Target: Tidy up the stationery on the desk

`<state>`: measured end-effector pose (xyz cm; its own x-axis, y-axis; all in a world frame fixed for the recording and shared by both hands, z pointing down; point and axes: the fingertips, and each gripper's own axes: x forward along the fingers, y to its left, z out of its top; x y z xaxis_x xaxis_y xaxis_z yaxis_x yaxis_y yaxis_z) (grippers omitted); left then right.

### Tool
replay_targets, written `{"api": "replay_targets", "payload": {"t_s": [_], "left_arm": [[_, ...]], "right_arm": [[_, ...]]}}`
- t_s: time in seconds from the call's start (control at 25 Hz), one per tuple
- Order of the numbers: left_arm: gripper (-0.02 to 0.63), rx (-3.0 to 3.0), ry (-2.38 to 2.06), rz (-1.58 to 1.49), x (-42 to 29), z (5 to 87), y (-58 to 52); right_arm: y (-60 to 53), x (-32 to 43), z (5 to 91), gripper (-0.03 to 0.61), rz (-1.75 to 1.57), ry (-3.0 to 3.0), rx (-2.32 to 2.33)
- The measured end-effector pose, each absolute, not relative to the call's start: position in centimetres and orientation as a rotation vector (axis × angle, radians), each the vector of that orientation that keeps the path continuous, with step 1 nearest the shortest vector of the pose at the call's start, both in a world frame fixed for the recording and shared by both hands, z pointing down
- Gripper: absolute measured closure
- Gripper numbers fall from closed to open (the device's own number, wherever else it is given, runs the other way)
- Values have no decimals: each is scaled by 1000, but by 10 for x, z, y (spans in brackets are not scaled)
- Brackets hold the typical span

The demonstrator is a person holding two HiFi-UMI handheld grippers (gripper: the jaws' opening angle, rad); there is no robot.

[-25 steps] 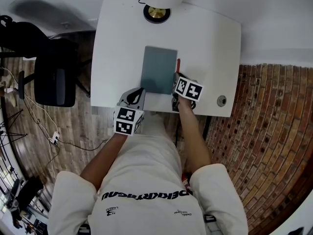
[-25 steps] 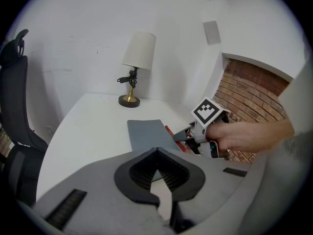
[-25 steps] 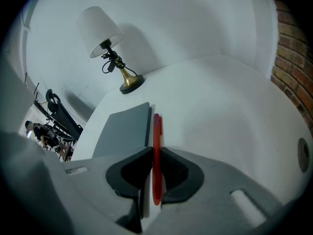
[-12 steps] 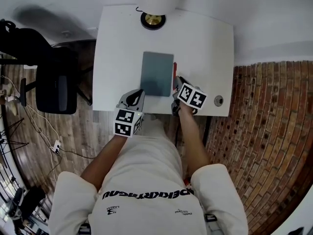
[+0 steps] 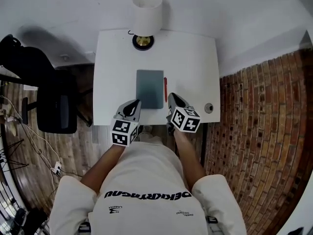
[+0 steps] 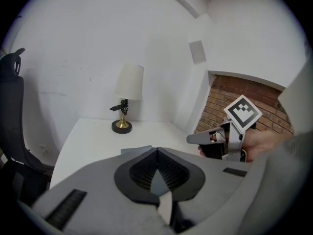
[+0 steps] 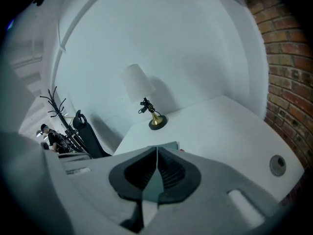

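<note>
- Two empty claws at desk (image 5: 195,62) near edge: left gripper (image 5: 133,103) jaws together; right gripper (image 5: 172,98) jaws just been closing, tips meeting, nothing between.
- Red pen (image 5: 165,88) just beside grey notebook (image 5: 149,88).

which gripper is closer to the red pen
Right. The right gripper is beside the near end of the red pen; the left gripper is across the grey notebook, at its near left corner.
</note>
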<state>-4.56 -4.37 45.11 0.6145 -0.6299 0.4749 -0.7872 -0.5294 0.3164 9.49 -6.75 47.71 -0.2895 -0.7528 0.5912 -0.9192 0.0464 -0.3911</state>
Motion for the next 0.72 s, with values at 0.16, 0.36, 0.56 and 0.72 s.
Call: {"api": "replay_targets", "payload": {"t_s": [0.16,0.36,0.56,0.72], "left_arm": [[615,2381,-1116,388,-40,435,-44],[615,2449,-1115,361,-33,415,-40],[615,2497,-1081,355,-28,407,-33],[615,2515,-1093,346,-28,401,-31]], "right_arm": [[-58,88,452,581,958,-2152,1718],[-46,74,425,581,859,-2235,1736],[-39,60,410,581,777,-2312,1727],[-34,55,400,583,722,-2345,1740]]}}
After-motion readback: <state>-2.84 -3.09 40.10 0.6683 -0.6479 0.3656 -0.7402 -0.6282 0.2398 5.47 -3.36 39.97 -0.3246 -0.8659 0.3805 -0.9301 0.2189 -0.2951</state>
